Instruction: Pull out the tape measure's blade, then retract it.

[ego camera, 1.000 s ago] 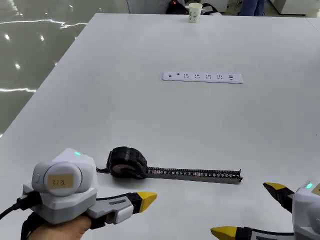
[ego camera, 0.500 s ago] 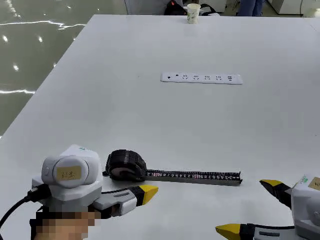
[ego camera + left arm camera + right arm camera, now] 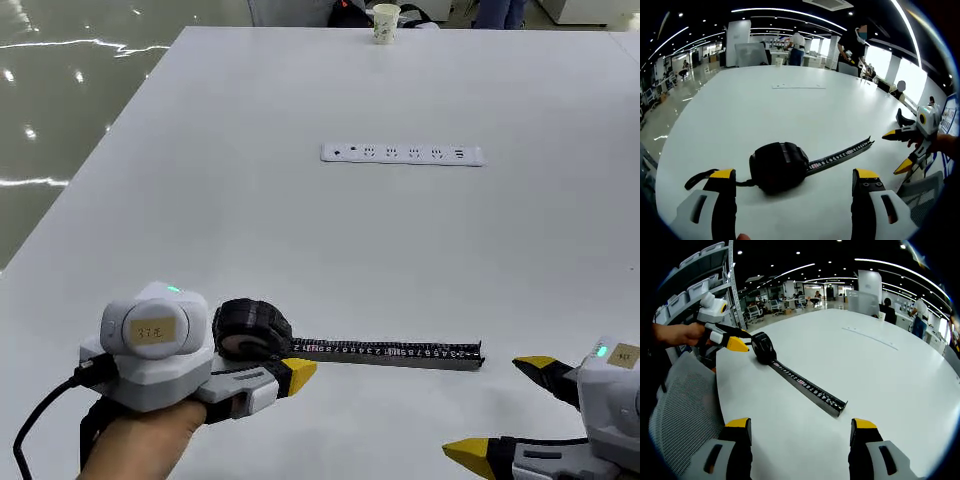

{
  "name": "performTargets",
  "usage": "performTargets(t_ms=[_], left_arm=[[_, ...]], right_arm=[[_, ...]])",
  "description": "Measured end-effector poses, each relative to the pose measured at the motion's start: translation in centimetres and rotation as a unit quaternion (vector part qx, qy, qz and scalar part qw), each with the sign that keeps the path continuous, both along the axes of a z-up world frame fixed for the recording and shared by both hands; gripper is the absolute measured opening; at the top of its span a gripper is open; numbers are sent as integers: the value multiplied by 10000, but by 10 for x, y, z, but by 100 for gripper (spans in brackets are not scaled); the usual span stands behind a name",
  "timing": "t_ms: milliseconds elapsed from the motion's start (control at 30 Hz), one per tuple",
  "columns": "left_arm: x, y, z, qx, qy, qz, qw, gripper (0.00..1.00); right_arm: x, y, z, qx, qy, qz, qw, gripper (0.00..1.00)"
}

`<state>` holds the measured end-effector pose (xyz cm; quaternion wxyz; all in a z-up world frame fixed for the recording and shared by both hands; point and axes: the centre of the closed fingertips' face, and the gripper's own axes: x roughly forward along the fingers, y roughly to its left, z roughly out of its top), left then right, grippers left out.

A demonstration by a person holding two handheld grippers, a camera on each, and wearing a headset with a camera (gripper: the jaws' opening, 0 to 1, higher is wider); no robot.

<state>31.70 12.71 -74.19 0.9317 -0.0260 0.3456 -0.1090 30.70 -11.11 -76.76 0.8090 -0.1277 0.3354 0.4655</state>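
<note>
My left gripper (image 3: 795,176) and right gripper (image 3: 800,423) have jaws spread, holding nothing. The tape (image 3: 250,328) sits by the tabletop's (image 3: 300,230) near edge, blade (image 3: 390,350) out; a clumsy squeeze could skid it away, blade unretracted.

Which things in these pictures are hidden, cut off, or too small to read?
Head view: the left gripper covers the case's near edge.
Head view: the right gripper is cut off by the bottom corner.
Head view: blade numbers and the cup's print are too small to read.
</note>
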Motion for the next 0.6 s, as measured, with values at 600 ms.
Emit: performTargets(t_ms=[600], left_arm=[[9,6,-10,-112,102,279,9995,83]], right_arm=[[23,0,-9,-231,-108,454,9986,68]])
